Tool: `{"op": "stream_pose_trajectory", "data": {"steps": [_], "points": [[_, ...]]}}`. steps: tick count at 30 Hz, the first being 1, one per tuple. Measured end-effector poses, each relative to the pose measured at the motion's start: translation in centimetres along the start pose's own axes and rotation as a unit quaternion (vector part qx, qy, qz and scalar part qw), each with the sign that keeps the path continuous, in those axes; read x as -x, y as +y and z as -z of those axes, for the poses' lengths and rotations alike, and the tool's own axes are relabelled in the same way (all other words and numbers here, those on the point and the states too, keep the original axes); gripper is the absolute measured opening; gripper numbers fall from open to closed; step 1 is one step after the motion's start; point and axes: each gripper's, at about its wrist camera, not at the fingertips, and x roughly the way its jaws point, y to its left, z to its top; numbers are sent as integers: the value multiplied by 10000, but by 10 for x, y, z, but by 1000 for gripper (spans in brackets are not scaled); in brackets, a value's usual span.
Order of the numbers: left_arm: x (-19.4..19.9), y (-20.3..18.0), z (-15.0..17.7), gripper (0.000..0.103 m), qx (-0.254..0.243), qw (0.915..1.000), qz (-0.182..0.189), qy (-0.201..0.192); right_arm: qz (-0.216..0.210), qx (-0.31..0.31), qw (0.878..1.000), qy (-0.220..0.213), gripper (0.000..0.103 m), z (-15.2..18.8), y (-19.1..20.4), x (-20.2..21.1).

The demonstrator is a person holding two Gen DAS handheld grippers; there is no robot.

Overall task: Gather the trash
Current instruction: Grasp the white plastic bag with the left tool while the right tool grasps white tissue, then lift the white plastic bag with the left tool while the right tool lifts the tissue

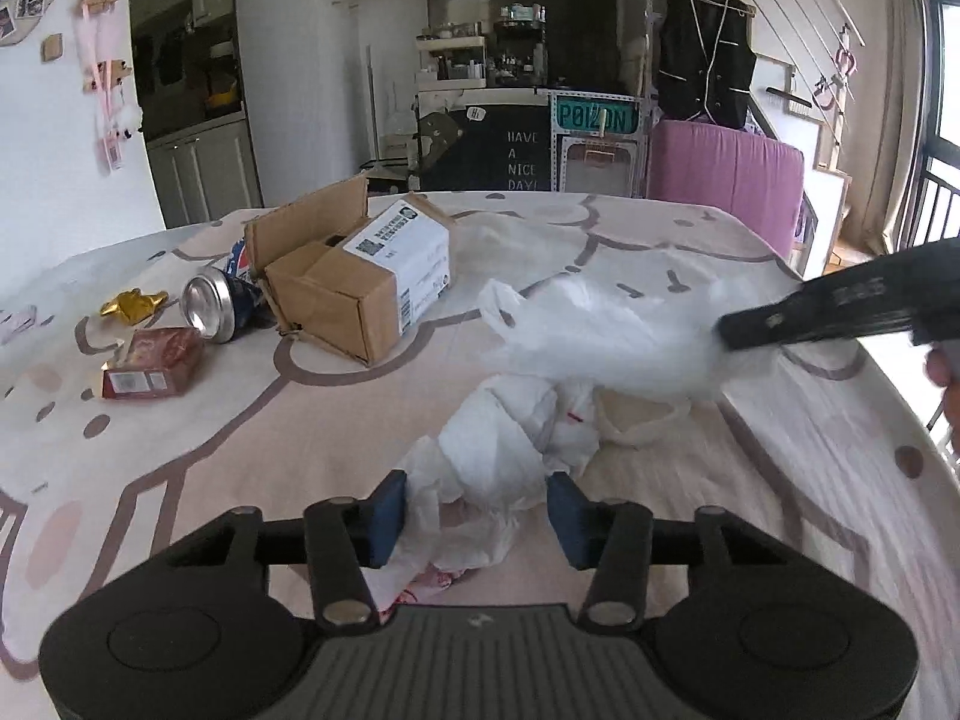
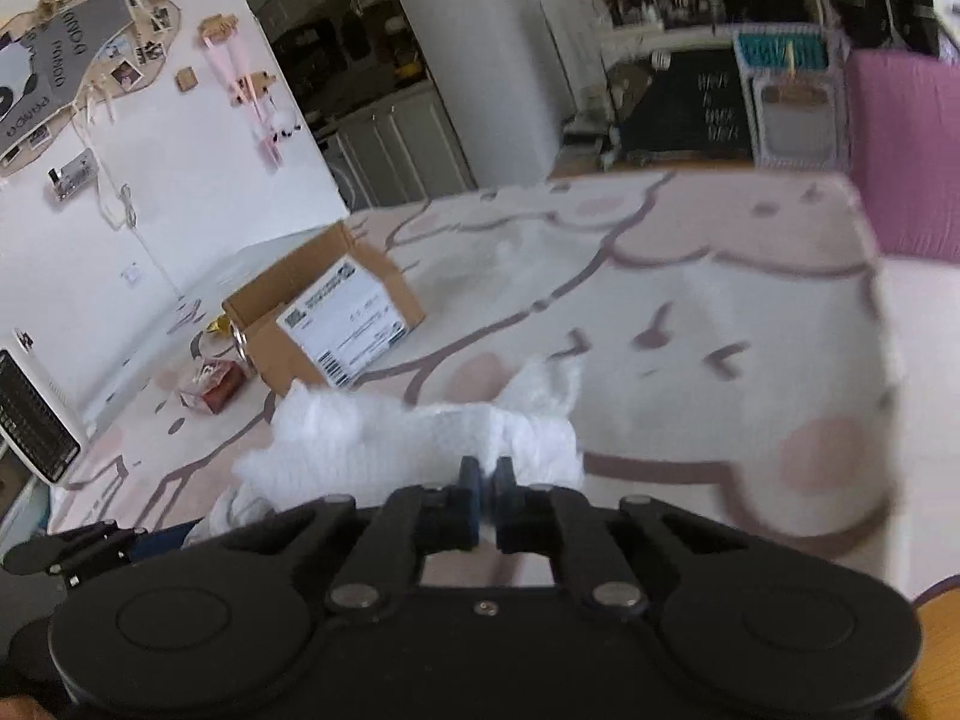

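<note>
A crumpled white plastic bag with red print (image 1: pixel 498 450) lies on the patterned tablecloth (image 1: pixel 240 420). It sits between the pads of my left gripper (image 1: pixel 477 516), which stand well apart; the left pad touches the plastic and the right one is beside it. A sheer white bag (image 1: pixel 600 324) is bunched at the right, with my right gripper (image 1: pixel 729 333) reaching into it. In the right wrist view my right gripper (image 2: pixel 487 480) is shut on that bag (image 2: pixel 408 438). A cardboard box (image 1: pixel 360 294) (image 2: pixel 327 318), a dented soda can (image 1: pixel 216 306), a gold wrapper (image 1: pixel 132 306) and a red carton (image 1: pixel 153 360) lie to the left.
A person's hand (image 1: pixel 942 372) holds the right gripper at the right edge. A pink cushion (image 1: pixel 726 174) stands behind the table's far edge. A white heater (image 2: pixel 30 420) is at the table's left end. Cabinets and shelves fill the background.
</note>
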Motion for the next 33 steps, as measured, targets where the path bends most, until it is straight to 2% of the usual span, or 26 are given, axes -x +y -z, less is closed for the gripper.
{"op": "stream_pose_trajectory", "data": {"steps": [4, 9, 17, 20, 23, 26, 30, 33], "points": [[16, -8, 5, 46, 148, 9999, -58, 54, 134, 196, 9996, -178, 4, -1, -8, 46], [39, -15, 14, 45, 491, 9987, -101, 102, 49, 379, 9989, -285, 4, 5, -14, 115], [81, -28, 23, 45, 793, 9968, -87, -100, -380, 646, 9971, -129, 4, 28, -17, 204], [94, -35, 24, 45, 866, 9961, -18, -154, -285, 705, 9970, 132, 4, 34, -22, 197], [101, -43, 28, 45, 976, 9950, 114, -158, -5, 544, 9979, 341, 4, 45, -32, 165], [102, -47, 32, 45, 1042, 9943, 177, -124, 109, 325, 9994, 73, 4, 49, -31, 151], [102, -42, 37, 45, 1177, 9930, 95, -89, -322, 45, 9982, -511, 4, 30, -18, 166], [102, -34, 38, 45, 1348, 9908, -62, -114, -791, -50, 9943, -711, 4, 7, -2, 178]]}}
